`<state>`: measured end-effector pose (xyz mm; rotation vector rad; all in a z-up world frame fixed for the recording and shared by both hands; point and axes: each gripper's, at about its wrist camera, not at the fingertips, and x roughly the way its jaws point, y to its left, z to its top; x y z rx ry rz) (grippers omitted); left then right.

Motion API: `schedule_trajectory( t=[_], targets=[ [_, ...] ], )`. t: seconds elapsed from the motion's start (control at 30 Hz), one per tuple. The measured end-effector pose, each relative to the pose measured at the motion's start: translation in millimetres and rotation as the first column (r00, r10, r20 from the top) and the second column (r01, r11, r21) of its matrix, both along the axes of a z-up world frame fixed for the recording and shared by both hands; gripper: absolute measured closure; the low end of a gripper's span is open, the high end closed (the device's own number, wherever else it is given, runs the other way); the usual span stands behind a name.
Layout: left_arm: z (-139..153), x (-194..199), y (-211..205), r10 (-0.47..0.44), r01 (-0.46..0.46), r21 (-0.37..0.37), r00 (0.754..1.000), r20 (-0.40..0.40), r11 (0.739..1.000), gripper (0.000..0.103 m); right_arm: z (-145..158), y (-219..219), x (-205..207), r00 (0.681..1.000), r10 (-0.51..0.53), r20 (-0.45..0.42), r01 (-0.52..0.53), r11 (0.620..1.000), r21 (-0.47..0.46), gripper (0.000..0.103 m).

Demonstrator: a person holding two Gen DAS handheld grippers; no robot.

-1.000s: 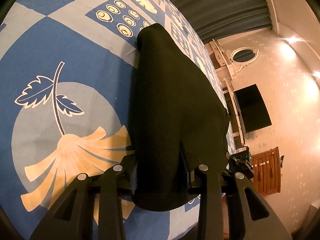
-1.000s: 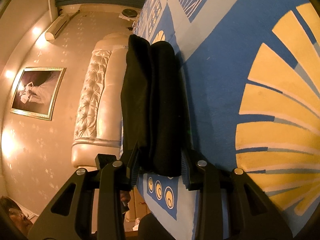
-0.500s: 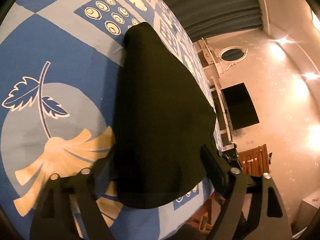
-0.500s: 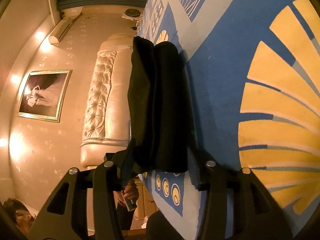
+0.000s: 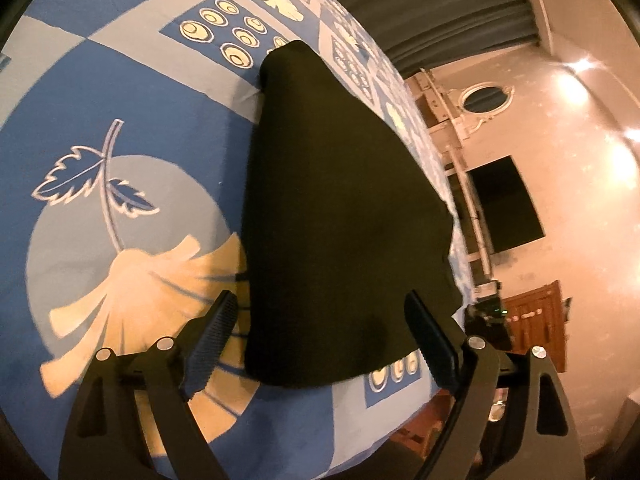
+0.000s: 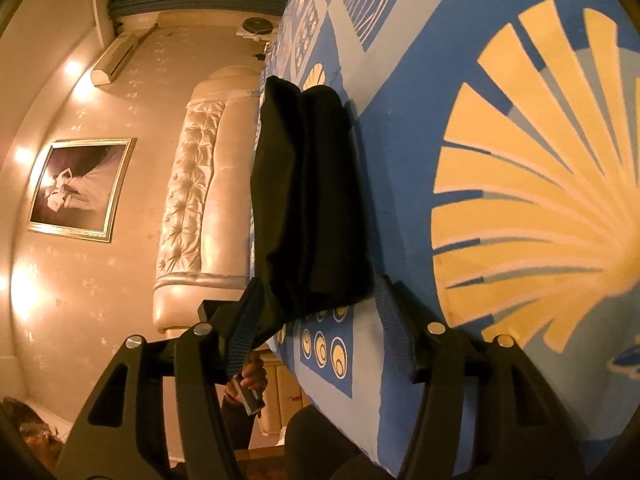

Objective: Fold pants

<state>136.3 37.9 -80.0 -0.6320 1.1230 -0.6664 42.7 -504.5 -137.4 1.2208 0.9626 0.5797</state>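
With both tools, left (image 5: 320,340) and right (image 6: 316,316), just opening and released, our folded pants (image 5: 340,220) lay on the bed (image 5: 120,80), where a snagging withdrawal could undo the fold.

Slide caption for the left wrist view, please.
Left gripper, jaws just opened, straddles the folded black pants on the blue patterned bedspread.

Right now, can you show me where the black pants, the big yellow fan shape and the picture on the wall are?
Black pants (image 5: 340,220), left wrist view, middle of the folded cloth.
Yellow fan shape (image 6: 536,184), right wrist view, middle of the print on the bedspread.
Picture (image 6: 78,188), right wrist view, middle of the framed image.
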Motion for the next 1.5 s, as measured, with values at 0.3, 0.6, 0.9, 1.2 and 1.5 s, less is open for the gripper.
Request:
schedule_trajectory(
  t=[0.3, 0.6, 0.9, 1.2, 1.5],
  targets=[
    [8.8, -24.9, -12.0, 0.057, -0.072, 0.186, 0.995, 0.085, 0.980, 0.019, 7.3, 12.0, -8.2, 0.999, -0.024, -0.021, 0.022, 0.996, -0.083, 0.045],
    [27.5, -37.9, -15.8, 0.124, -0.169, 0.337, 0.981, 0.152, 0.926, 0.019, 23.2, 35.1, -24.4, 0.999, -0.019, -0.047, 0.010, 0.982, -0.189, 0.034],
    [69.7, -76.1, -17.0, 0.180, -0.307, 0.450, 0.936, 0.304, 0.839, 0.019, 47.1, 72.9, -36.7, 0.999, -0.010, -0.030, -0.004, 0.902, -0.431, 0.024],
    [95.1, -117.4, -21.7, 0.207, -0.401, 0.479, 0.889, 0.408, 0.781, 0.019, 87.8, 118.7, -56.7, 0.995, 0.011, 0.100, 0.067, 0.665, -0.744, 0.015],
    [96.7, -137.9, -30.6, 0.197, -0.427, 0.522, 0.877, 0.438, 0.739, 0.019, 110.8, 143.1, -76.0, 0.973, 0.058, 0.223, 0.157, 0.539, -0.827, 0.012]
  ],
)
